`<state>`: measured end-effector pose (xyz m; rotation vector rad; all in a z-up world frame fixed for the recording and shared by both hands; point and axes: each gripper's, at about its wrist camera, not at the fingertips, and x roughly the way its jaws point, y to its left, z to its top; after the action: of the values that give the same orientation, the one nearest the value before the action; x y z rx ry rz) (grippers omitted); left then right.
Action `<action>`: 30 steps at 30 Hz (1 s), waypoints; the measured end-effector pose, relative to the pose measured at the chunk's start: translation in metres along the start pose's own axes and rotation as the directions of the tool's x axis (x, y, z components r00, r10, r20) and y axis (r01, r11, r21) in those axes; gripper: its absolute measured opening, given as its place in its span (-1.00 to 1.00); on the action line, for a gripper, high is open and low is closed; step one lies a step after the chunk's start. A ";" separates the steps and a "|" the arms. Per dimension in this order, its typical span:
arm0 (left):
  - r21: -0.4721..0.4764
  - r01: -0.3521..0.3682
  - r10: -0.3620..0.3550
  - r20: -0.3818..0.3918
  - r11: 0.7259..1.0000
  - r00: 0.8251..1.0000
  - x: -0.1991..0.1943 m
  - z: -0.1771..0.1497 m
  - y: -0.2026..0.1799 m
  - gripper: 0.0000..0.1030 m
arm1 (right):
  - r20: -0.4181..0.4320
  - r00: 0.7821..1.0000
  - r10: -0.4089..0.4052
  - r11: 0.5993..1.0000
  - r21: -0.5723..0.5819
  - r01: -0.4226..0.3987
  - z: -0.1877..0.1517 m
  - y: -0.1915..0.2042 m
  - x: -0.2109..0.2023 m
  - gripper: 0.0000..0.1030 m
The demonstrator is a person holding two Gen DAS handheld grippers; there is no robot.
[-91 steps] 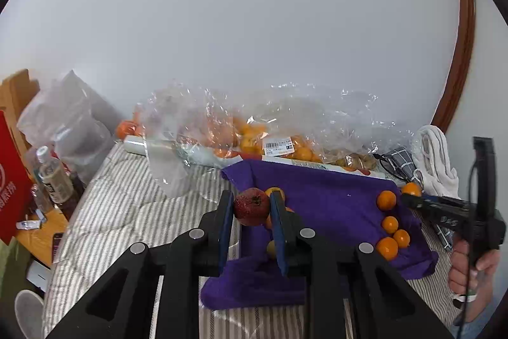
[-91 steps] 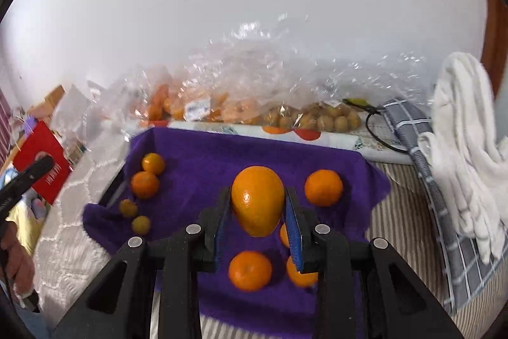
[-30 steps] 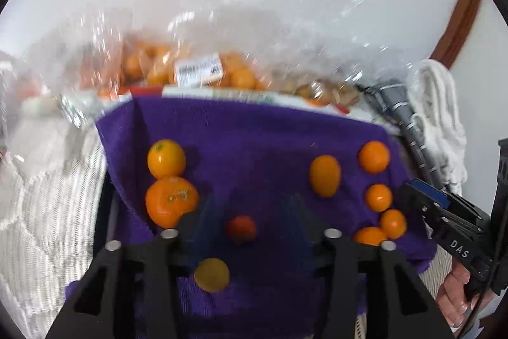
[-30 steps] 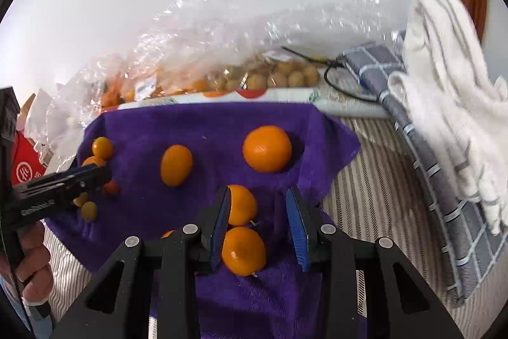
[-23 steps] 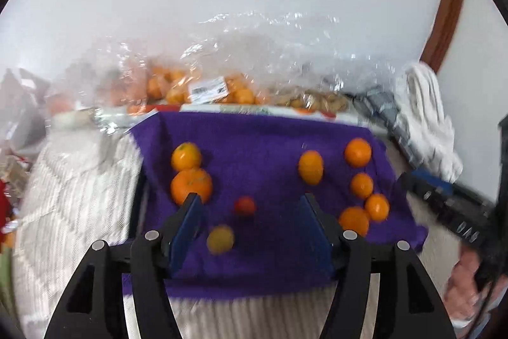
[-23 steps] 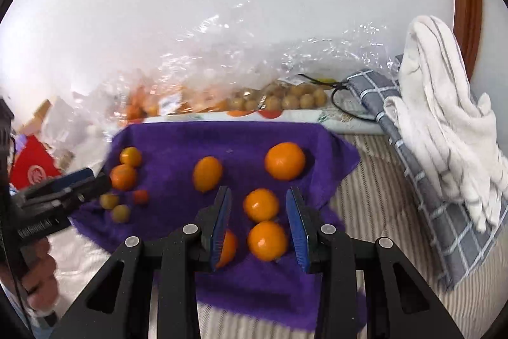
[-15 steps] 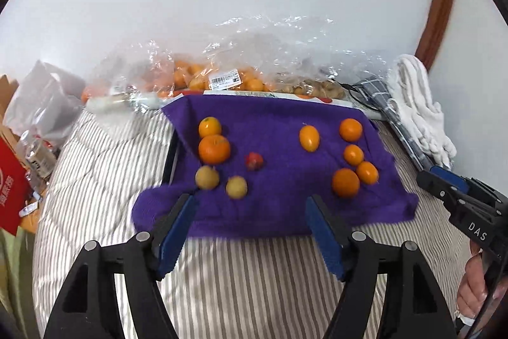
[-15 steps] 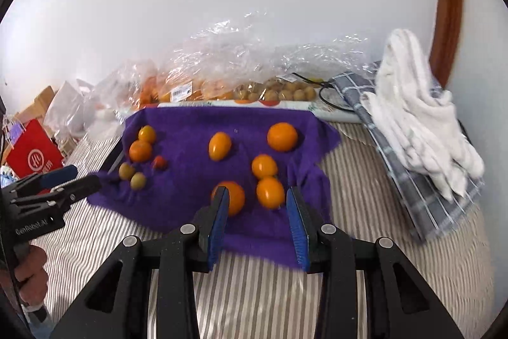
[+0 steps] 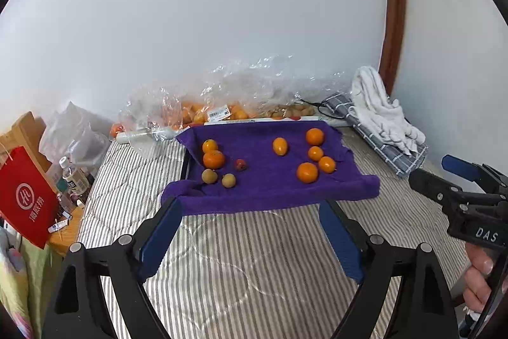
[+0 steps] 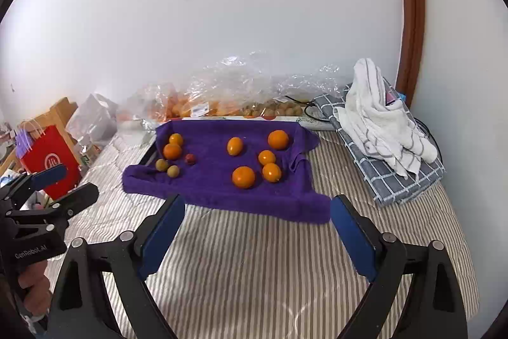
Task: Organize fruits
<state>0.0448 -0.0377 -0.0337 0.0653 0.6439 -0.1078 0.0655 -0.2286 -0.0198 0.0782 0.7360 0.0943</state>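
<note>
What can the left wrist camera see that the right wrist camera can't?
Only the left wrist view shows the right gripper from the side, with the hand holding it, and the little bottle near the red bag.

Only the right wrist view shows the left gripper from the side, plus the whole grey checked cloth under the white towel.

Both show the purple towel with ten fruits on it, the plastic bags behind and the striped bedding. Both grippers' jaws are opening, with nothing between them.
</note>
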 end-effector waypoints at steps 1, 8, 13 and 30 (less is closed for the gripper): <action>-0.002 -0.006 0.006 0.010 1.000 1.000 -0.004 -0.001 -0.001 0.70 | 0.004 1.000 0.004 1.000 0.001 -0.004 -0.002 0.001 -0.006 0.80; -0.005 -0.022 0.022 0.022 1.000 1.000 -0.013 -0.003 -0.008 0.71 | 0.012 1.000 -0.014 1.000 0.004 0.014 -0.012 0.004 -0.022 0.82; -0.016 -0.020 0.021 0.020 1.000 1.000 -0.013 -0.004 -0.008 0.71 | 0.003 1.000 -0.016 1.000 0.020 0.016 -0.017 -0.001 -0.023 0.82; -0.023 -0.026 0.027 0.017 0.999 0.999 -0.009 -0.003 -0.005 0.71 | -0.001 1.000 -0.029 0.999 0.036 0.029 -0.020 -0.010 -0.024 0.82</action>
<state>0.0352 -0.0419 -0.0305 0.0510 0.6266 -0.0754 0.0344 -0.2410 -0.0198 0.1020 0.7389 0.0529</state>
